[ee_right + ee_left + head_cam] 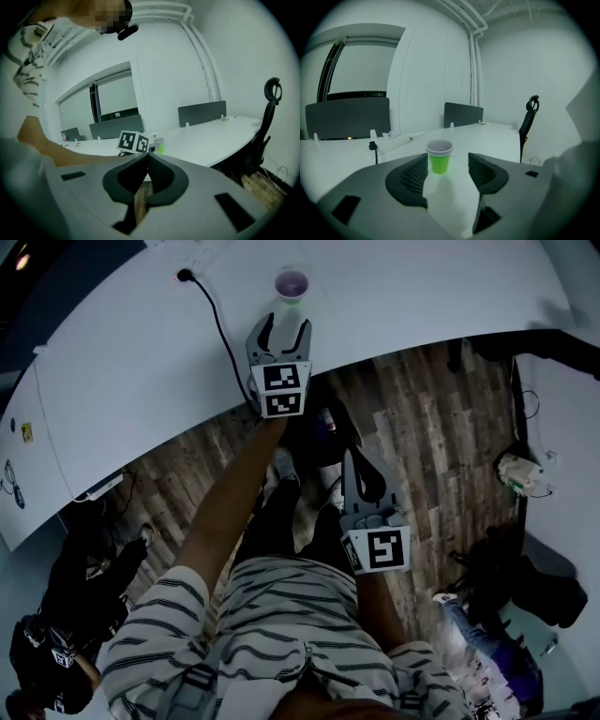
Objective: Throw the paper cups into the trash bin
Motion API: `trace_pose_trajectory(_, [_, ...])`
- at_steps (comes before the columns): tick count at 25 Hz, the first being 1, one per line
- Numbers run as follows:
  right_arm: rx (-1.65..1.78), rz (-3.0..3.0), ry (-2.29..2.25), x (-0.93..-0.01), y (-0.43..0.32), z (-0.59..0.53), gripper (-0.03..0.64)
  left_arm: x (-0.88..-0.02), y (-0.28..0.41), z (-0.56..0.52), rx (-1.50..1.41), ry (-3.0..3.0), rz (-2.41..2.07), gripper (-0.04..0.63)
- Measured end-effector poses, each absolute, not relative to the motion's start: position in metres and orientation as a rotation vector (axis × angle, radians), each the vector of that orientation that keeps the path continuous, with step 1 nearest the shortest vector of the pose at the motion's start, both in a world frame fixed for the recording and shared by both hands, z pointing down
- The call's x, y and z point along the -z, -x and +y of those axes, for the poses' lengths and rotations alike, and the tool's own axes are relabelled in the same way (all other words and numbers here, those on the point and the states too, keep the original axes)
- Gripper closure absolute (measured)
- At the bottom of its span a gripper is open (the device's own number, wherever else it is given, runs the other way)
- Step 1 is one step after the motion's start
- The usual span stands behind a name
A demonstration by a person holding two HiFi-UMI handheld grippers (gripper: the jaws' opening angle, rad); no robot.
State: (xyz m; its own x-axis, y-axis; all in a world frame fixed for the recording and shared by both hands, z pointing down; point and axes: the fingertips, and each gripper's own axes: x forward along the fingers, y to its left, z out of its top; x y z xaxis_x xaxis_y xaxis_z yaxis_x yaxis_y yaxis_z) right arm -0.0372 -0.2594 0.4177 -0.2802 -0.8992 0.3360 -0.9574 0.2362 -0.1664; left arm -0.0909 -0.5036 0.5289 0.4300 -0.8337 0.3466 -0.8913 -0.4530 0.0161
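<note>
Green paper cups (439,157), nested, upright

The cup (439,158) is bright green with a pale rim. The table (422,296) is white, and the cable (217,329) is black. The floor (441,427) shows brown wood planks. The shirt (281,615) is white with dark stripes. The left gripper (285,322) and right gripper (146,157) are grey with black pads and black-and-white square markers (281,388).
</note>
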Motion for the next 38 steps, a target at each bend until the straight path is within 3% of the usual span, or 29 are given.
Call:
trace_pose_trajectory(21, [-0.529, -2.236, -1.766, -0.448, 0.034, -0.252, 0.606, -0.587, 0.082, -0.565, -0.558, -2.414, -1.521, 0.27])
trace_pose_trajectory(38, [-0.537, -2.17, -1.819, -0.448, 0.019, -0.239, 0.606, -0.592, 0.077, -0.595, -0.561, -2.401, -1.548, 0.302])
